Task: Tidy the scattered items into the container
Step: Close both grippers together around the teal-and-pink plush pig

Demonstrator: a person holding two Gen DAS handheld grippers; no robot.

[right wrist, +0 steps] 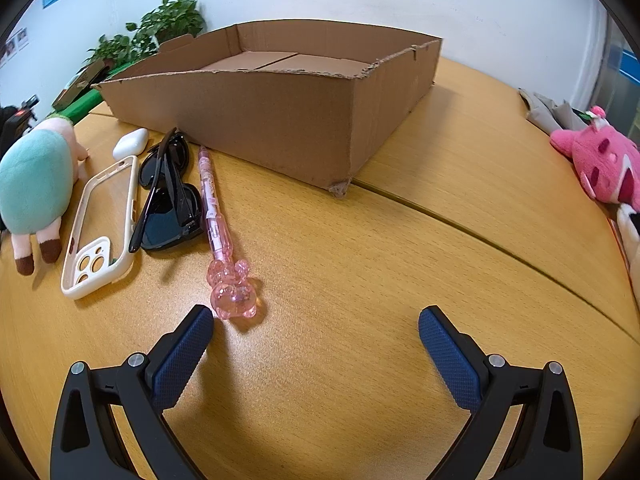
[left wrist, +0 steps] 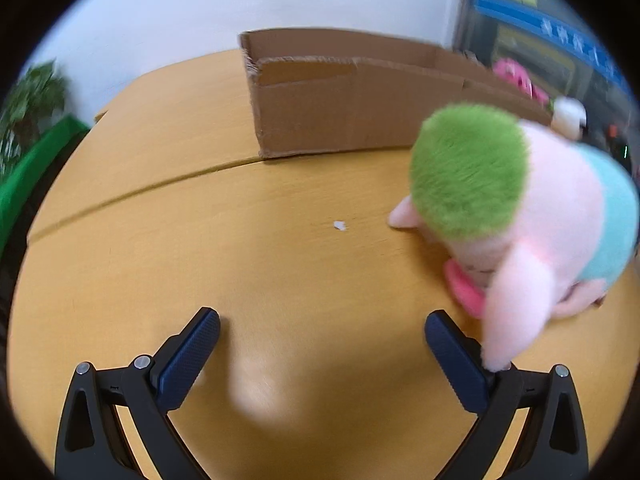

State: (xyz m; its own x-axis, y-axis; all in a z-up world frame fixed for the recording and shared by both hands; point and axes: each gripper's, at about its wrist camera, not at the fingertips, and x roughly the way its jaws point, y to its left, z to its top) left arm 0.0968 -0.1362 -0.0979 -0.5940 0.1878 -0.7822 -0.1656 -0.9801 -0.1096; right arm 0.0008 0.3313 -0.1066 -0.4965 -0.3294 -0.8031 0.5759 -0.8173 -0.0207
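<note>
A shallow cardboard box (right wrist: 280, 120) stands on the wooden table (right wrist: 360, 280), also visible in the left wrist view as the box (left wrist: 352, 112). Left of it lie a pink bear-topped pen (right wrist: 218, 220), black sunglasses (right wrist: 170, 196), a cream phone case (right wrist: 102, 224) and a white earbud case (right wrist: 130, 142). A pink plush with green top and teal back (left wrist: 516, 208) lies right of my open left gripper (left wrist: 322, 336), one plush leg touching the right finger (left wrist: 456, 364). The same plush (right wrist: 38, 184) shows at far left. My right gripper (right wrist: 316, 332) is open, the pen's bear end just beyond its left fingertip.
A bright pink plush (right wrist: 604, 164) lies at the table's right edge beside grey cloth (right wrist: 548, 110). Potted plants (right wrist: 160, 28) and a green surface (left wrist: 28, 176) stand beyond the table's left side. A table seam (right wrist: 460, 220) runs past the box corner. A small white scrap (left wrist: 339, 225) lies on the wood.
</note>
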